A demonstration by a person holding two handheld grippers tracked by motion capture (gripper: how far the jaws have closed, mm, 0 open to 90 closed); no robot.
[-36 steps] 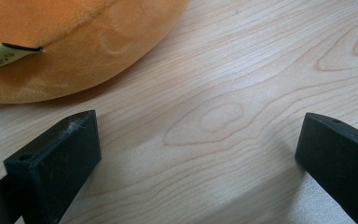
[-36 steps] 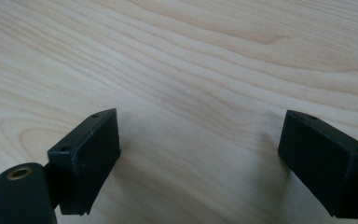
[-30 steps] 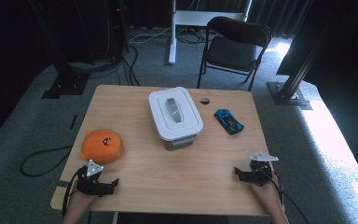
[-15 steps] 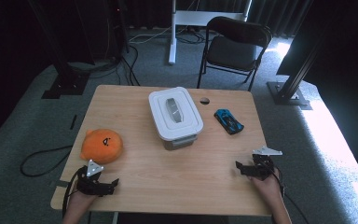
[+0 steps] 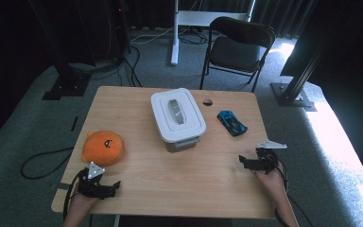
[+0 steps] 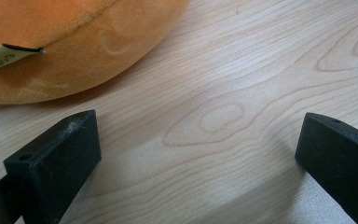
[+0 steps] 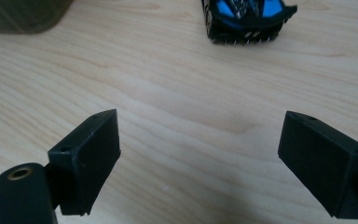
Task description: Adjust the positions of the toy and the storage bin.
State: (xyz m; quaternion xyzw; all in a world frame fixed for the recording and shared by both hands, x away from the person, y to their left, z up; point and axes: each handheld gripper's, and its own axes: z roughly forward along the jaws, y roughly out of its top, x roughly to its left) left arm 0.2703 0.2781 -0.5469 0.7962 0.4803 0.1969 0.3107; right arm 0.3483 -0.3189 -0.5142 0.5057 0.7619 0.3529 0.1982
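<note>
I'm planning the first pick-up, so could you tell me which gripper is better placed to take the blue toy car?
Probably the right gripper: its open jaws face the blue toy car directly. The left gripper sits beside the orange plush.

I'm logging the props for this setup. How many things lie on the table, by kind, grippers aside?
Round orange plush toy: 1
Blue toy car: 1
White lidded plastic box: 1
Small dark round thing, too small to identify: 1
Total: 4

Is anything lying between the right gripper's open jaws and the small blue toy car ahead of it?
Nothing visible. In the right gripper view, bare wooden table runs from the right gripper to the blue and black toy car. The white lidded plastic box sits off to the side.
</note>
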